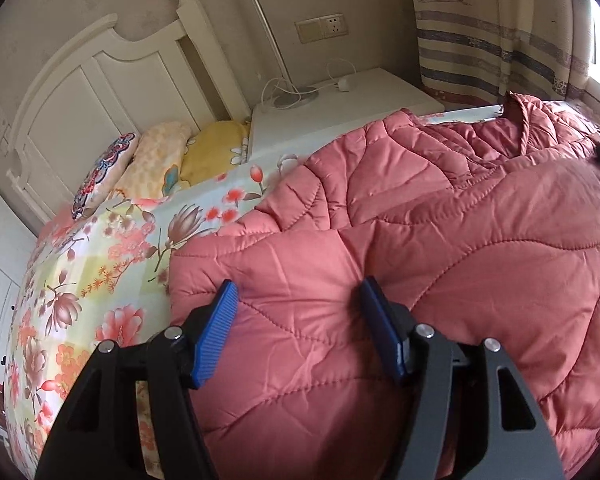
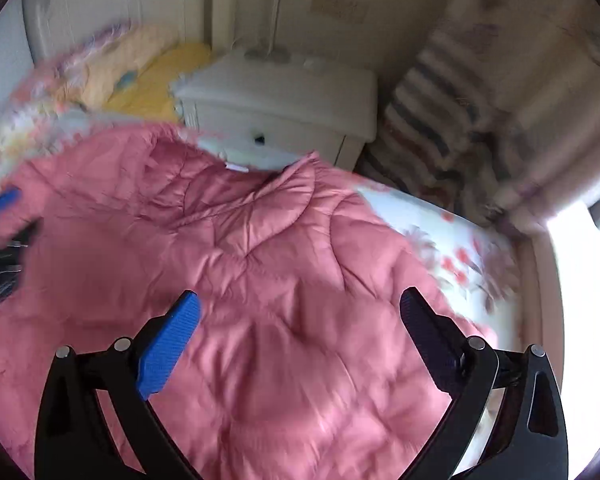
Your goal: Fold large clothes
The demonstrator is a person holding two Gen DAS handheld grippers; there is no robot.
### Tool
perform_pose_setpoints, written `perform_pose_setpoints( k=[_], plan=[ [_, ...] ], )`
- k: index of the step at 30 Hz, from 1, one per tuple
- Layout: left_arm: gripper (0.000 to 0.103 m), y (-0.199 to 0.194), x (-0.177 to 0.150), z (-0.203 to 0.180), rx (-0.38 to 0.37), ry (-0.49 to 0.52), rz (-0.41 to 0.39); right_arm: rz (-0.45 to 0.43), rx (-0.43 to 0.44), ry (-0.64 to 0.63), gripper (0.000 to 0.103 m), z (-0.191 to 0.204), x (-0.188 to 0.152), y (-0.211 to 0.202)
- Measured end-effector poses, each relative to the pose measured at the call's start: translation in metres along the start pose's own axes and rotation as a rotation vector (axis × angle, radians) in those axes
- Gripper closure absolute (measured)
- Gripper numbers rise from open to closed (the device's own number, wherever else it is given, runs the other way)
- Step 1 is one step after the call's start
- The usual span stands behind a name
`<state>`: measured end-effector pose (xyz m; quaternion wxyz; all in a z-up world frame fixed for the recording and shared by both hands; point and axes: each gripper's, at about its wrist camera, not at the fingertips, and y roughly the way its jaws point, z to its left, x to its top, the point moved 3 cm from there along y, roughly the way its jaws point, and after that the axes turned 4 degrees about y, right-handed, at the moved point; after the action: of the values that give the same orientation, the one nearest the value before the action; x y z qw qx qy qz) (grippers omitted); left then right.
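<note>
A pink quilted jacket (image 1: 420, 240) lies spread on the floral bed sheet (image 1: 100, 264). It also fills the right wrist view (image 2: 260, 280), which is blurred, with its collar toward the nightstand. My left gripper (image 1: 298, 292) is open above the jacket's near left part, with nothing between its blue pads. My right gripper (image 2: 300, 304) is open wide above the middle of the jacket and holds nothing. The left gripper shows at the left edge of the right wrist view (image 2: 0, 216).
Pillows (image 1: 160, 160) lie against the white headboard (image 1: 100, 72). A white nightstand (image 1: 340, 96) with a lamp base and cables stands beside the bed. A striped curtain (image 1: 492, 40) hangs by a bright window at the right.
</note>
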<state>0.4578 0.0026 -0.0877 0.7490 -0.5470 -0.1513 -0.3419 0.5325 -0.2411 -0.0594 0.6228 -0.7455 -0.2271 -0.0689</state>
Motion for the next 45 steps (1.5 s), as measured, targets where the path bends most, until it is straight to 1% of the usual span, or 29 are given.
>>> perform_pose_setpoints(
  k=[2,3,4,6,8,9,10,12,13,14,15,16,17,19,21,25,28,31,34,35,37,38,41,42,44,45],
  plan=[
    [0.039,0.002,0.000,-0.001,0.033,0.003,-0.008,-0.011,0.082,0.057,0.006,-0.002,0.004,0.014],
    [0.039,0.003,0.000,-0.001,0.042,0.001,-0.013,0.021,0.115,0.087,0.006,-0.007,0.007,0.018],
    [0.039,0.003,0.000,-0.001,0.041,0.001,-0.014,0.031,0.117,0.095,0.006,-0.009,0.009,0.017],
    [0.039,0.003,0.001,-0.001,0.034,0.001,-0.015,0.001,0.057,0.104,0.007,-0.013,0.011,0.003],
    [0.039,0.003,0.000,0.000,0.034,0.000,-0.019,-0.063,-0.012,0.080,0.007,-0.010,0.007,-0.020],
    [0.039,0.003,0.000,0.000,0.037,-0.002,-0.022,-0.107,-0.044,0.053,0.007,-0.005,-0.004,-0.036],
    [0.038,0.003,0.000,0.000,0.044,-0.003,-0.027,-0.126,-0.065,0.028,0.007,0.001,-0.013,-0.045],
    [0.038,0.003,0.000,-0.001,0.055,-0.001,-0.036,-0.146,-0.088,-0.009,0.006,0.011,-0.034,-0.054],
    [0.038,0.004,0.001,-0.001,0.062,-0.003,-0.037,-0.139,-0.089,-0.034,0.006,0.018,-0.044,-0.052],
    [0.037,0.006,0.002,-0.001,0.062,-0.001,-0.038,-0.115,-0.109,-0.057,0.006,0.023,-0.049,-0.040],
    [0.037,0.007,0.004,-0.002,0.060,0.000,-0.040,-0.103,-0.104,-0.054,0.006,0.025,-0.048,-0.034],
    [0.037,0.008,0.006,-0.002,0.062,0.000,-0.038,-0.099,-0.063,-0.023,0.006,0.024,-0.043,-0.022],
    [0.037,0.011,0.008,-0.001,0.076,-0.003,-0.029,-0.115,-0.025,0.008,0.006,0.020,-0.039,-0.020],
    [0.037,0.015,0.012,0.002,0.087,-0.019,-0.020,-0.099,0.032,0.045,0.006,0.014,-0.023,-0.009],
    [0.037,0.022,0.018,0.006,0.102,-0.042,-0.002,-0.096,0.053,0.054,0.006,0.011,-0.010,-0.002],
    [0.037,0.038,0.032,0.013,0.113,-0.057,0.008,-0.118,0.039,0.071,0.006,0.012,0.010,0.008],
    [0.037,0.049,0.043,0.018,0.110,-0.059,0.008,-0.136,0.036,0.071,0.005,0.011,0.017,0.012],
    [0.036,0.059,0.054,0.021,0.129,-0.056,0.012,-0.153,0.027,0.087,0.005,0.009,0.029,0.018],
    [0.037,0.054,0.055,0.024,0.126,-0.074,-0.001,-0.197,-0.022,0.079,0.006,0.004,0.031,0.001],
    [0.037,0.047,0.052,0.027,0.106,-0.093,-0.013,-0.228,-0.005,0.092,0.006,-0.002,0.025,-0.016],
    [0.037,0.030,0.049,0.032,0.045,-0.113,-0.049,-0.268,0.091,0.110,0.006,-0.015,0.009,-0.043],
    [0.037,0.019,0.046,0.034,0.025,-0.115,-0.067,-0.274,0.123,0.118,0.006,-0.023,-0.005,-0.057],
    [0.037,-0.025,0.028,0.043,-0.024,-0.128,-0.138,-0.249,0.215,0.166,0.005,-0.052,-0.068,-0.096],
    [0.035,-0.044,0.017,0.044,-0.025,-0.115,-0.167,-0.230,0.242,0.181,0.005,-0.064,-0.097,-0.108],
    [0.030,-0.075,-0.008,0.041,-0.023,-0.091,-0.203,-0.199,0.239,0.211,0.005,-0.084,-0.154,-0.126],
    [0.030,-0.092,-0.029,0.040,-0.033,-0.072,-0.210,-0.187,0.238,0.222,0.005,-0.091,-0.177,-0.133]
  ],
)
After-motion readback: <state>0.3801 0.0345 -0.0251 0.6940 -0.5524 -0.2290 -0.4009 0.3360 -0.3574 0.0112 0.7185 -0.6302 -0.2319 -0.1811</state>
